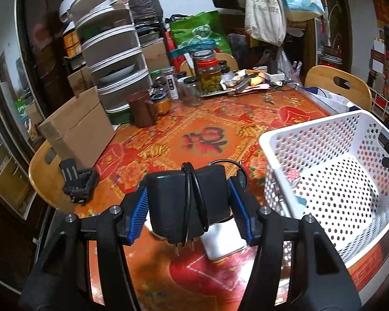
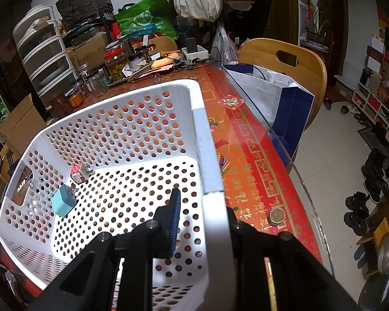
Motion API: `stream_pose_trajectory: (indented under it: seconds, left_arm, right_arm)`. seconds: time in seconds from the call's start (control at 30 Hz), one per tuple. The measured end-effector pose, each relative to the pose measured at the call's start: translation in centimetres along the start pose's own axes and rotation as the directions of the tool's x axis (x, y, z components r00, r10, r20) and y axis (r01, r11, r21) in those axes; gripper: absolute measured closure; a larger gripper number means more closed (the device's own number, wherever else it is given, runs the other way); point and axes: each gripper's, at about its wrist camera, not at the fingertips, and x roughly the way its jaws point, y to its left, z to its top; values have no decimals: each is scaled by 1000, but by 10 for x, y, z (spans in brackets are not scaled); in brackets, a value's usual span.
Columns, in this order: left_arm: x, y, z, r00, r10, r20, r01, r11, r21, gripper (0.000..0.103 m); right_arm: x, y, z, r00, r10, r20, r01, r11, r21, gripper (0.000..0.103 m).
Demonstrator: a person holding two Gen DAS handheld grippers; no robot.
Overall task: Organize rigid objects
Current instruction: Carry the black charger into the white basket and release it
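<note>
A: Adapter (image 1: 186, 202) first. The left gripper (image 1: 188, 207) is clamped on it, a black block with its cord wound round the middle and the prongs pointing down toward us. It hangs above the table (image 1: 168, 134), just left of the basket (image 1: 311, 140), over a white block (image 1: 223, 241) lying on the cloth.

B: And the right gripper (image 2: 202, 223)?

A: It straddles the basket's right rim, one pad inside, the other finger outside. It looks closed on the wall, but the outer pad is hidden, so I can't say for sure. I'd guess it is steadying the basket.

B: So the step is dropping the adapter in?

A: I think so. Two small chargers, a blue one (image 2: 64, 200) and a pink one (image 2: 79, 172), already lie by the basket's left wall. Carry the adapter right, clear of the near rim, and lower it toward the bare floor in the middle so it doesn't land on them.

B: Any risk?

A: The cord loop sticks out behind the block and could catch on the rim. Lift high enough, and release low, prongs down, so it settles without bouncing.
</note>
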Motion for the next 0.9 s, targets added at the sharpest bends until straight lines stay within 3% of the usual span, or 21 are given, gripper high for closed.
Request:
stream_pose_trajectory:
  seconds: [0.33, 0.5, 0.6, 0.67, 0.8, 0.9]
  left_arm:
    - [-5, -44, 31, 999, -31, 5, 31, 996, 80, 48]
    - [1, -77, 45, 997, -68, -40, 72, 990, 121, 48]
    - [14, -103, 53, 991, -83, -107, 101, 979, 176, 48]
    - [29, -131, 58, 979, -87, -186, 133, 960, 248, 48]
    - [62, -180, 55, 932, -93, -350, 220, 913, 344, 48]
    - [86, -210, 47, 902, -38, -430, 232, 883, 409, 48]
  right_arm:
    - [0, 0, 1, 1000, 3, 2, -3, 1000, 1, 82]
    - [0, -1, 2, 1000, 10, 5, -10, 1000, 2, 82]
    - [2, -1, 3, 1000, 12, 5, -12, 1000, 3, 82]
    - [2, -1, 3, 1000, 15, 6, -15, 1000, 2, 82]
    - [3, -3, 3, 1000, 20, 7, -20, 1000, 5, 82]
    - [3, -3, 3, 1000, 21, 6, -21, 1000, 5, 82]
